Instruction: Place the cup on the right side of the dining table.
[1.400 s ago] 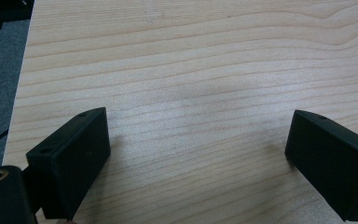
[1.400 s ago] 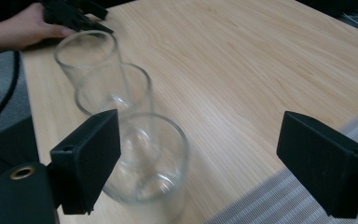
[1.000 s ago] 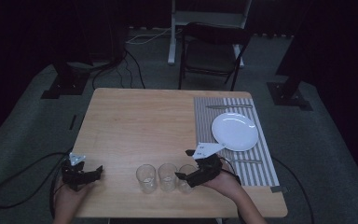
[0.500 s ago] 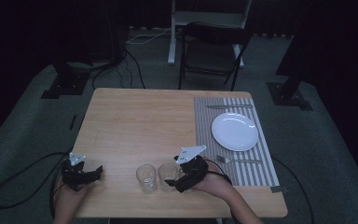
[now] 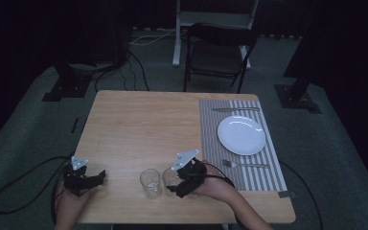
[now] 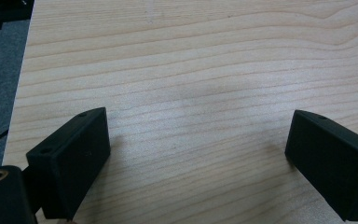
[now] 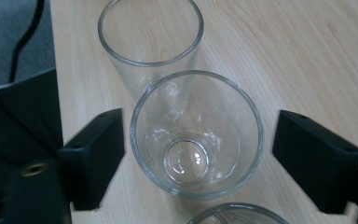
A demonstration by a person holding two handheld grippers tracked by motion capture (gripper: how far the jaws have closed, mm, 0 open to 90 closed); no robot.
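Three clear empty glasses stand in a row near the table's front edge. In the right gripper view, the middle glass (image 7: 196, 135) stands between the jaws of my right gripper (image 7: 200, 151), which is open; the left jaw is close to the glass wall. The left glass (image 7: 150, 32) stands just beyond it, and the rim of the third glass (image 7: 235, 213) shows at the bottom. From above, my right gripper (image 5: 176, 182) sits over the middle glass (image 5: 169, 175), beside the left glass (image 5: 151, 182). My left gripper (image 5: 98, 176) rests open over bare wood (image 6: 200, 93) at the front left.
A striped placemat (image 5: 211, 139) on the table's right side carries a white plate (image 5: 241, 134), a knife (image 5: 235, 109) and a fork (image 5: 244, 164). A folding chair (image 5: 218, 52) stands beyond the table. Cables (image 5: 24, 177) trail over the floor.
My right gripper has slid left along the row of glasses, from the rightmost glass to the middle one. The left gripper has stayed put.
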